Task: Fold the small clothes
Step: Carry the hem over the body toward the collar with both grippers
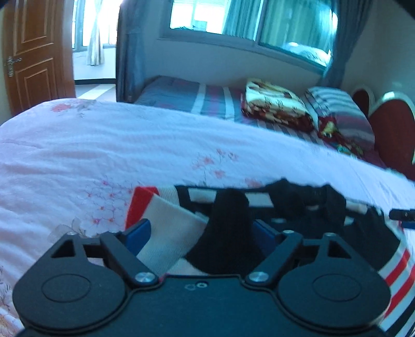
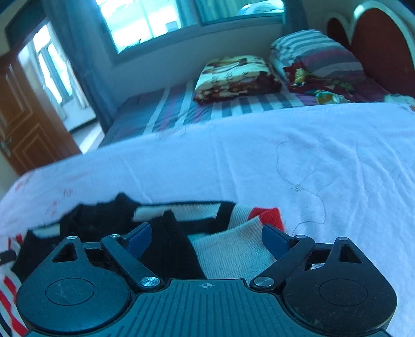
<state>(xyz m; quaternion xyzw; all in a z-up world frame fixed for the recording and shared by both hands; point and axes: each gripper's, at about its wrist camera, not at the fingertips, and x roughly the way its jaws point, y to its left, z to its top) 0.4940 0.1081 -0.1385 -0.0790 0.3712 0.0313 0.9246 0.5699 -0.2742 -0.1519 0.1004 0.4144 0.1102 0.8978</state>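
A small knitted sweater (image 1: 171, 228), black with white and red bands, lies on a bed's pink floral quilt (image 1: 103, 145), close under both cameras at six o'clock in each view. Its black body is bunched across the middle, while white ribbed panels tipped in red fan out toward nine o'clock in the left wrist view and three o'clock in the right wrist view; red and white stripes run along the outer edges. The knit looks soft, light and limp, likely to sag and shift when lifted, so a hold on a doubled edge or the ribbed cuff seems the surest grip. The left tongs (image 1: 201, 230) stand spread, blue pads apart, with the white panel and a black fold lying loosely between them, not pinched. The right tongs (image 2: 207, 234) are likewise spread wide over the sweater (image 2: 228, 246), gripping nothing. A stray dark thread (image 2: 308, 186) curls on the quilt at two o'clock of the right tongs. Beyond, at twelve o'clock, a striped bedsheet (image 2: 176, 106) carries a folded patterned blanket (image 2: 236, 75) and a striped pillow (image 1: 337, 109) near a red headboard (image 2: 381, 39), under a curtained window (image 1: 233, 18).
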